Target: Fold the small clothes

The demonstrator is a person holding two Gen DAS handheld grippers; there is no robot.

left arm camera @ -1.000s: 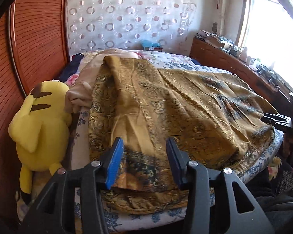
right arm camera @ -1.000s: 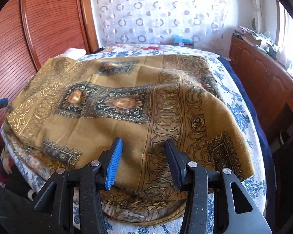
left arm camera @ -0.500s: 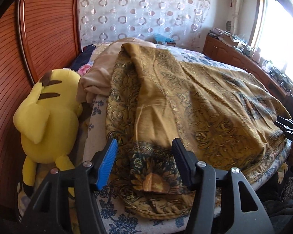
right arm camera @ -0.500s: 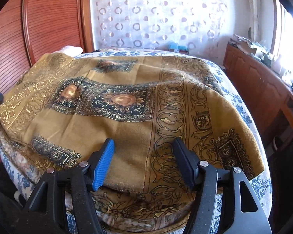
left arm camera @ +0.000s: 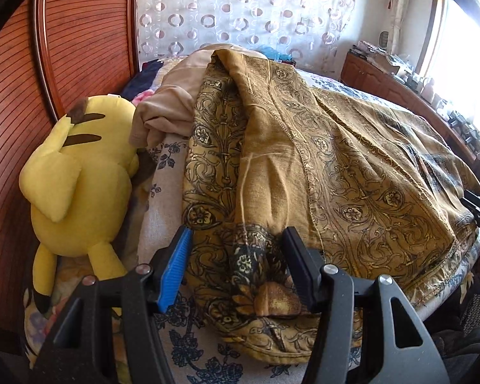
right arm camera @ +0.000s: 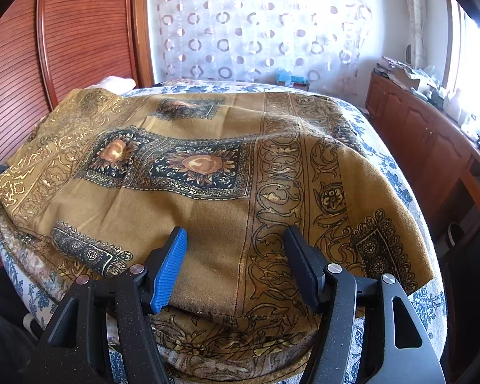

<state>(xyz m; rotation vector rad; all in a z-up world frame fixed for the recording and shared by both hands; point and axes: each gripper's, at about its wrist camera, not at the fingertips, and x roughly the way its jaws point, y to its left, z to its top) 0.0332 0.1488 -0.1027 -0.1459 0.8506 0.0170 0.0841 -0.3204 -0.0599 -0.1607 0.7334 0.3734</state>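
A large mustard-gold patterned cloth (left arm camera: 352, 166) lies spread over the bed, folded over itself with a dark floral border. In the left wrist view my left gripper (left arm camera: 236, 256) is open, its jaws either side of a bunched corner of the cloth (left arm camera: 256, 275) near the bed's front edge. In the right wrist view the same cloth (right arm camera: 208, 166) lies fairly flat with dark flower panels. My right gripper (right arm camera: 235, 256) is open and empty just above the cloth's near edge.
A yellow plush toy (left arm camera: 76, 172) lies at the bed's left against a red-brown wooden panel (left arm camera: 64, 48). A beige garment (left arm camera: 172, 105) lies heaped behind it. A wooden cabinet (right arm camera: 432, 140) runs along the right. The blue-flowered bed sheet (left arm camera: 188, 345) shows at the front.
My left gripper has moved forward and down toward the cloth's bunched corner, which now sits between its jaws. My right gripper has edged closer to the cloth's near edge. Both stay open.
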